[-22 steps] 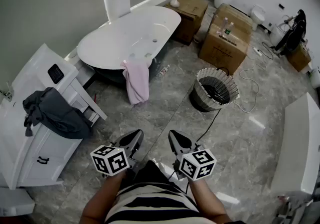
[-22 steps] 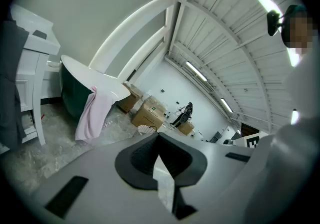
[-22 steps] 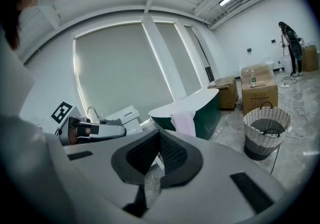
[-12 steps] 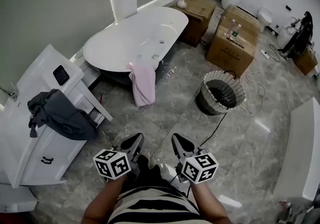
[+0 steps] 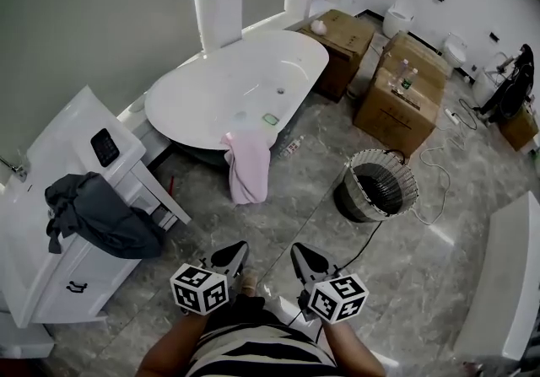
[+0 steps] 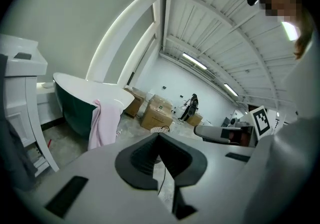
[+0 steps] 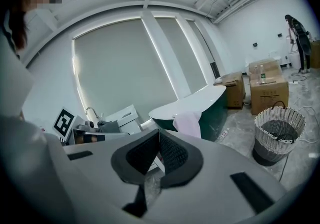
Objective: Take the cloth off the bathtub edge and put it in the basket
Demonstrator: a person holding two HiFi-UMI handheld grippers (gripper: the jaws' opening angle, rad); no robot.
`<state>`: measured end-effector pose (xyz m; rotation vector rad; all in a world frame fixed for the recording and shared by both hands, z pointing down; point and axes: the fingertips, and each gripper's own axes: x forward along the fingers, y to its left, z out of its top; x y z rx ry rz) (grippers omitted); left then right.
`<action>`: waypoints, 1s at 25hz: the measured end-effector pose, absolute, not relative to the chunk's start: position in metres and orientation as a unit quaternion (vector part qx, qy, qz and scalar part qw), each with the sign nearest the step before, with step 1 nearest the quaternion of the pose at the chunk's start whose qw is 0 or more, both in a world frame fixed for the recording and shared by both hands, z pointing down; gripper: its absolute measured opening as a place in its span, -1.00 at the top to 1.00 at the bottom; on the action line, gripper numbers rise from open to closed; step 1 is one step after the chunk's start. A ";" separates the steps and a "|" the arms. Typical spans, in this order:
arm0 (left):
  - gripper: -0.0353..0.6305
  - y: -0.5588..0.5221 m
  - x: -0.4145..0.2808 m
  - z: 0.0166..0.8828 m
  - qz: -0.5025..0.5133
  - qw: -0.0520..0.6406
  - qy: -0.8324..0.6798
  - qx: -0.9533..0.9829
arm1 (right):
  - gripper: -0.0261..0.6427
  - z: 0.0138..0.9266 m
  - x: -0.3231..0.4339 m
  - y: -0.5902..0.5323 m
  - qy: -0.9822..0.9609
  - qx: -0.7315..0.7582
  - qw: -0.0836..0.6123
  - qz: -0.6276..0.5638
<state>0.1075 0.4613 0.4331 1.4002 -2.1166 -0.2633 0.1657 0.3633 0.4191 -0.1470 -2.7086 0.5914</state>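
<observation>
Both closed, empty: L gripper (image 5: 237,250) & R gripper (image 5: 300,252) fingers, low by torso. Pink cloth (image 5: 250,166) draped over bathtub (image 5: 221,90) edge; basket (image 5: 361,201) well apart on floor.

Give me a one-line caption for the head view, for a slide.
Left gripper and right gripper shut and empty, pink cloth draped over the bathtub edge, basket standing apart on the floor.
</observation>
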 end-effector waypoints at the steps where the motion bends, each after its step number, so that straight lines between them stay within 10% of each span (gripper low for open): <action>1: 0.87 0.460 0.101 0.435 -0.094 0.291 -0.795 0.525 | 0.84 0.421 0.158 0.361 -0.959 -0.052 0.184 0.209; 25: 0.87 0.457 -0.061 0.471 -0.072 0.305 -0.825 0.471 | 0.84 0.447 -0.015 0.325 -0.955 -0.088 0.201 0.202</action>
